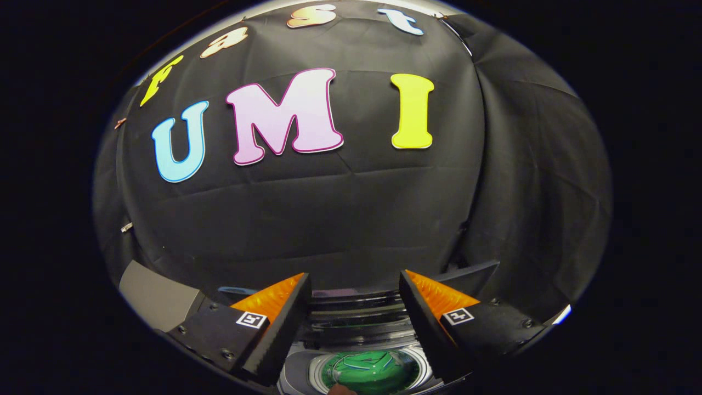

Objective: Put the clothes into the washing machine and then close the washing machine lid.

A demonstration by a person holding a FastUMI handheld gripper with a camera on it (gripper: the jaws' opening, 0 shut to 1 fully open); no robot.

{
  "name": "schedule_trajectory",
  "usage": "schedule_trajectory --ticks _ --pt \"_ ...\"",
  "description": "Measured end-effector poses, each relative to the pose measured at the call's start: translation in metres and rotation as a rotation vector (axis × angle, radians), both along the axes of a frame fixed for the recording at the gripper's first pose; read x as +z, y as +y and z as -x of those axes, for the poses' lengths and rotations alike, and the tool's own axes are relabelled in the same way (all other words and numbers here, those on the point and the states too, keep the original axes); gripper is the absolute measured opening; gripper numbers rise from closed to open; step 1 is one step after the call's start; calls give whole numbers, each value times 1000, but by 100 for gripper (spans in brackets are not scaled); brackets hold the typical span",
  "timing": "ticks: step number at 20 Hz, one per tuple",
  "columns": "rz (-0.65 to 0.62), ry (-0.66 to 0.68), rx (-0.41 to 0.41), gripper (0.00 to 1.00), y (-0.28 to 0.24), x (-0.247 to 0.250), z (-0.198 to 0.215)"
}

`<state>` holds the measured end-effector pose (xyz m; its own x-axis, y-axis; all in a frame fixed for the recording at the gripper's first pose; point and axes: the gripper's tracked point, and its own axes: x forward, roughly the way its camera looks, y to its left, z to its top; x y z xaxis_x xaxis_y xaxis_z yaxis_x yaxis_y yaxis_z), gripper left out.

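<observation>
Two fingers stand apart, gripping nothing, above the washing machine. Green clothes lie in its drum, probably soft and light; the lid looks rigid, best taken at its edge.

You can read no words or numbers; each finger carries only a small square marker.

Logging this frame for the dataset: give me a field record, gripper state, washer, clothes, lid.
gripper: open, fingers apart, nothing between them
washer: below the fingers, drum opening in view between them
clothes: green garment with light stripes, lying inside the drum
lid: appears raised behind the opening, not closed
backdrop: black cloth wall beyond the fingers
task stage: clothes in, lid not yet closed
</observation>
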<state>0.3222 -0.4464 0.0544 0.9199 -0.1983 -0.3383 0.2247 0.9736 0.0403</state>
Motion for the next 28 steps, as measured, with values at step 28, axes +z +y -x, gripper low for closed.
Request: schedule_trajectory --ticks 28 --pt "69 -14 20 100 0 -25 29"
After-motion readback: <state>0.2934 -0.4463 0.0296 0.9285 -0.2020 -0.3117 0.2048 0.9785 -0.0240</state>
